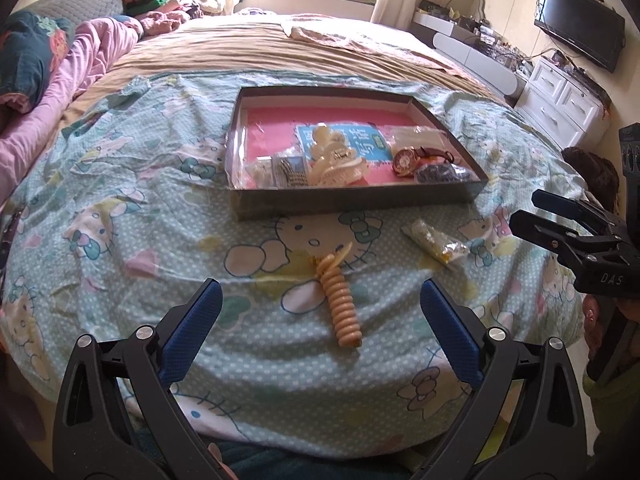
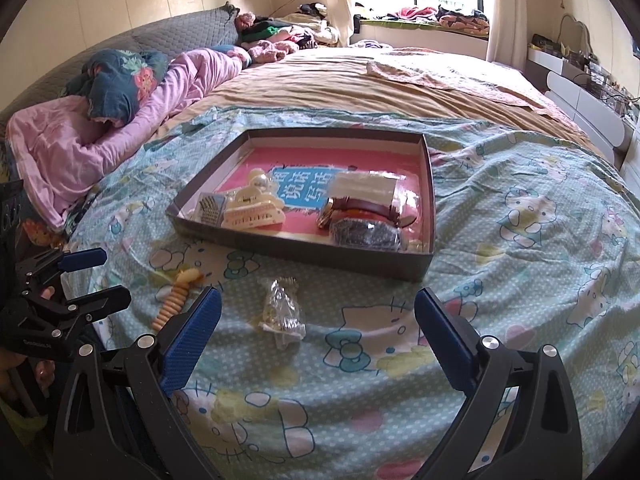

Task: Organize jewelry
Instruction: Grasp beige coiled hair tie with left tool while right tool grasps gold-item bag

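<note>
A shallow grey box [image 1: 360, 200] [image 2: 304, 254] with a pink bottom lies on the Hello Kitty sheet. In it are cream hair clips [image 1: 336, 160] [image 2: 252, 208], a watch [image 1: 404, 160] [image 2: 360, 210] and small plastic bags. In front of it lie a tan beaded bracelet [image 1: 344, 308] [image 2: 172, 304] and a clear bag of gold jewelry [image 1: 436, 242] [image 2: 282, 316]. My left gripper [image 1: 320, 312] is open with the bracelet lying between its fingers. My right gripper [image 2: 318, 320] is open, the clear bag just ahead between its fingers.
Pink and dark quilts [image 2: 100, 120] are piled at the left of the bed. A tan blanket [image 1: 280, 52] covers the far half. White drawers [image 1: 560, 104] and a TV [image 1: 580, 36] stand at the right wall.
</note>
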The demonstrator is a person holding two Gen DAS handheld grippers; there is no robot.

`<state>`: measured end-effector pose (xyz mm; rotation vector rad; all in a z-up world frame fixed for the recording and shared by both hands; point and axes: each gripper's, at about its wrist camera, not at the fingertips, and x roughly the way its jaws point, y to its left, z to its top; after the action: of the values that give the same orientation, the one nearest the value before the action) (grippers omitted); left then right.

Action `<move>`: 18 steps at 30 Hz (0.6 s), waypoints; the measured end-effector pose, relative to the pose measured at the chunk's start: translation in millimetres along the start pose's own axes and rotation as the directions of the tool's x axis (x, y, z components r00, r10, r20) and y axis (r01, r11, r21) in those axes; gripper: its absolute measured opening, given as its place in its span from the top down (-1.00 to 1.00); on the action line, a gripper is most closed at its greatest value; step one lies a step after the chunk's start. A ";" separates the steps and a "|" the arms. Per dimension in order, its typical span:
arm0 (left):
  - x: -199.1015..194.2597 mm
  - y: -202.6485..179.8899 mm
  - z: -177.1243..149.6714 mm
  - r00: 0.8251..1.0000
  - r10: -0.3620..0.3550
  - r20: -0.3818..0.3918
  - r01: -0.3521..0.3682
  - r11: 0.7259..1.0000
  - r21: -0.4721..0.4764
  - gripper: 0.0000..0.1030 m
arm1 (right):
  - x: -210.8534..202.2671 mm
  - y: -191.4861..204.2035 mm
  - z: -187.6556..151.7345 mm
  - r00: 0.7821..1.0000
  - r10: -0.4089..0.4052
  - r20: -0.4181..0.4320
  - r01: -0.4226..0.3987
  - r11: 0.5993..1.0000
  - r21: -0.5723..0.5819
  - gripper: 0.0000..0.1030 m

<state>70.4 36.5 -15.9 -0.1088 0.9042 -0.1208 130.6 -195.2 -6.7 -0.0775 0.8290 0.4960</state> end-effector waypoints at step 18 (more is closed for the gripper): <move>32.9 -4.9 -15.9 0.985 -0.083 -0.149 0.080 0.997 -0.025 0.28 | 42.3 3.0 -10.0 0.991 0.075 -0.111 -0.076 0.997 -0.006 -0.84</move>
<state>77.7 26.0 -50.5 -0.1559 1.0515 -0.1983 146.4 -178.5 -43.7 -0.0839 0.9406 0.5713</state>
